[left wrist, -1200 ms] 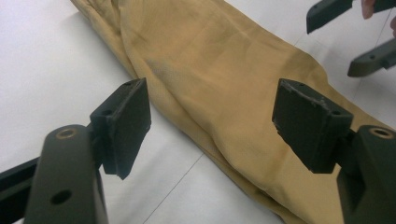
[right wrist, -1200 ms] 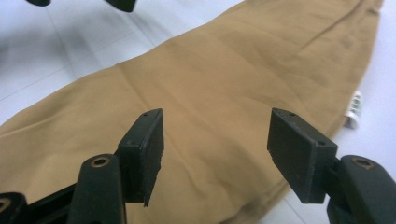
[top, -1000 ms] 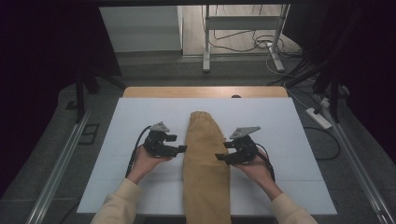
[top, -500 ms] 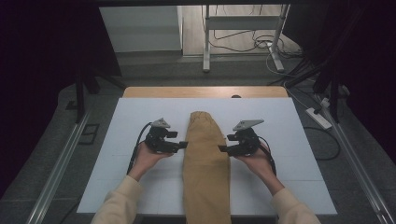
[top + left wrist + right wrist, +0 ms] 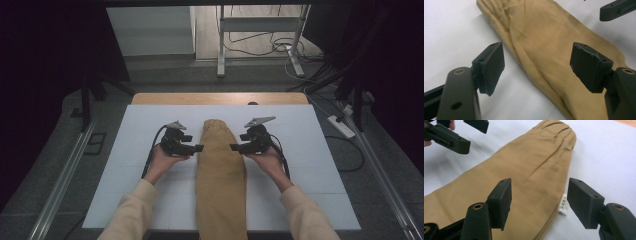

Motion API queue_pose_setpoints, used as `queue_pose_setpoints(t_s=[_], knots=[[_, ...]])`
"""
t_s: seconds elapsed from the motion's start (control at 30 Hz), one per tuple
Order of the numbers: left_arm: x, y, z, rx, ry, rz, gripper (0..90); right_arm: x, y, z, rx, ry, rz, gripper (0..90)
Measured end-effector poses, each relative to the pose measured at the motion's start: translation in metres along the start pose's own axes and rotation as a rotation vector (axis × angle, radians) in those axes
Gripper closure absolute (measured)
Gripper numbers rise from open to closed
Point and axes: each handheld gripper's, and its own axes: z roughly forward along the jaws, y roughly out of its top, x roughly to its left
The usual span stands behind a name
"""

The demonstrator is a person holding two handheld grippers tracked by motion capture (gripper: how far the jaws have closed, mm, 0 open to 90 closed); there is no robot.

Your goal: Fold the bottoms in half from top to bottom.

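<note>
A long tan folded garment (image 5: 220,170) lies lengthwise down the middle of the white board (image 5: 310,150), its gathered end far from me. My left gripper (image 5: 200,148) hovers at its left edge, jaws open and pointing at the cloth. My right gripper (image 5: 233,147) faces it from the right edge, also open. In the left gripper view the garment (image 5: 554,50) runs between and beyond the open left gripper (image 5: 536,65) pads, which do not press on it. In the right gripper view the open right gripper (image 5: 539,200) straddles the cloth (image 5: 524,175) edge near a small white label (image 5: 564,207).
A wooden table edge (image 5: 220,98) shows beyond the board. Metal rails (image 5: 60,185) flank the table. A power strip (image 5: 341,126) and cables lie on the floor at the right. A metal stand (image 5: 220,45) is at the back.
Both hands have moved away from me along the garment, toward its gathered end. The jaws stay open and the cloth has not shifted.
</note>
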Motion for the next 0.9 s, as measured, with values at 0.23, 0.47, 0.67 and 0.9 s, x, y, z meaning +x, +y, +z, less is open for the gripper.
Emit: queue_pose_setpoints(t_s=[0.23, 0.47, 0.67, 0.9], knots=[[0.011, 0.004, 0.006, 0.001, 0.004, -0.027, 27.9, -0.012, 0.005, 0.014, 0.016, -0.012, 0.033, 36.7], [0.015, 0.007, 0.015, 0.005, 0.005, -0.039, 27.6, -0.023, 0.006, 0.022, 0.010, -0.020, 0.066, 36.9], [0.014, 0.009, 0.023, 0.017, 0.005, -0.033, 27.6, -0.026, 0.004, 0.030, 0.028, -0.027, 0.071, 36.9], [0.016, 0.013, 0.030, 0.033, 0.014, -0.034, 27.9, -0.028, 0.006, 0.040, 0.051, -0.032, 0.064, 36.9]])
